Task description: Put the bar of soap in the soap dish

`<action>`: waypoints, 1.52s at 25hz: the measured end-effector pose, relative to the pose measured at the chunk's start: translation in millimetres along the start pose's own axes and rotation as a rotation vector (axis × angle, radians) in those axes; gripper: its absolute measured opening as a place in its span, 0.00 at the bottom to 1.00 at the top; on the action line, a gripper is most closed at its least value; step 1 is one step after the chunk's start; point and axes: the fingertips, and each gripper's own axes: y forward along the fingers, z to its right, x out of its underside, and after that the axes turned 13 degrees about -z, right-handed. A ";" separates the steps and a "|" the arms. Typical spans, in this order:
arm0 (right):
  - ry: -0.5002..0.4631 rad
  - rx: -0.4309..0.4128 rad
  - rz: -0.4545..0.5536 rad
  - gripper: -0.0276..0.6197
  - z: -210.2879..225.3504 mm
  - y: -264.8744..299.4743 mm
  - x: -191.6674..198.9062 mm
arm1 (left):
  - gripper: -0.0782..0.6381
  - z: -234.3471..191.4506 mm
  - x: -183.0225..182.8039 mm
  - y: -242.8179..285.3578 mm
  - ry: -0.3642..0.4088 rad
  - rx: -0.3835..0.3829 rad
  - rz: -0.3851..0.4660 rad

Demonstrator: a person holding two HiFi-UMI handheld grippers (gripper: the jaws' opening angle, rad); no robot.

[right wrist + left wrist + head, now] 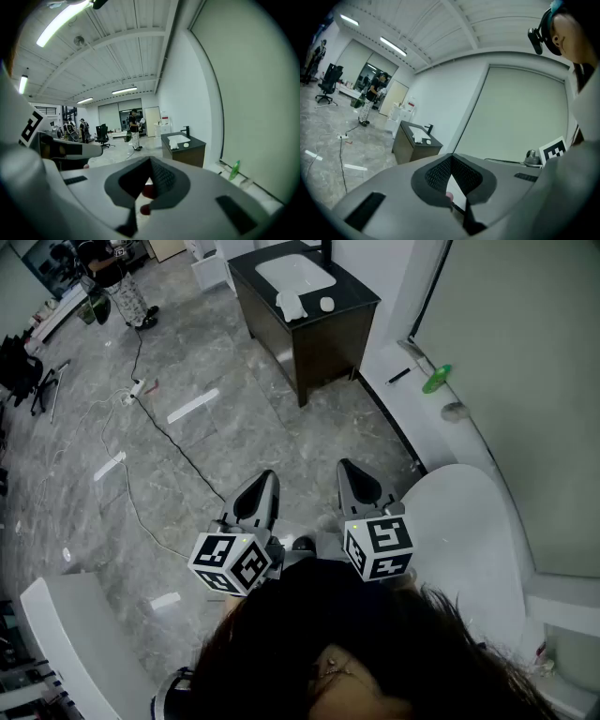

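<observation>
**A:** Where is the bar of soap (326,304)?

**B:** Look at the upper middle of your head view. A small white oval sits on top of the dark cabinet (323,345), just below the white basin (294,273) in the frame. It looks like the soap. Just to its left lies a larger white object (291,305), too small to tell whether it is the dish.

**A:** And the grippers?

**B:** Both are low in the centre of the frame, well apart from the cabinet. Your left gripper (266,477) has its jaws together with nothing between them. Your right gripper (346,466) is closed the same way and is empty too.

**A:** Anything else nearby?

**B:** A green bottle (437,379) lies on the white ledge (417,415) at the right.
</observation>
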 end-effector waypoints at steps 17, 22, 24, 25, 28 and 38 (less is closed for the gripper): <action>0.031 -0.028 0.027 0.07 26.8 2.3 -3.2 | 0.10 18.4 4.6 35.2 0.017 0.031 -0.060; 0.016 -0.049 0.038 0.07 47.3 12.8 -8.6 | 0.10 21.7 1.0 61.1 0.030 0.006 -0.057; 0.013 -0.060 0.039 0.07 55.3 20.3 -12.1 | 0.10 20.2 -3.1 71.6 0.030 -0.005 -0.053; 0.013 -0.064 0.041 0.07 58.6 24.6 -14.6 | 0.10 18.0 -5.8 76.5 0.028 -0.009 -0.052; 0.026 -0.074 0.044 0.07 68.8 39.7 -22.2 | 0.10 8.4 -15.1 93.0 0.014 -0.018 -0.059; 0.050 -0.057 0.046 0.07 108.5 133.7 -74.2 | 0.10 -53.6 -79.0 186.0 0.001 0.026 -0.063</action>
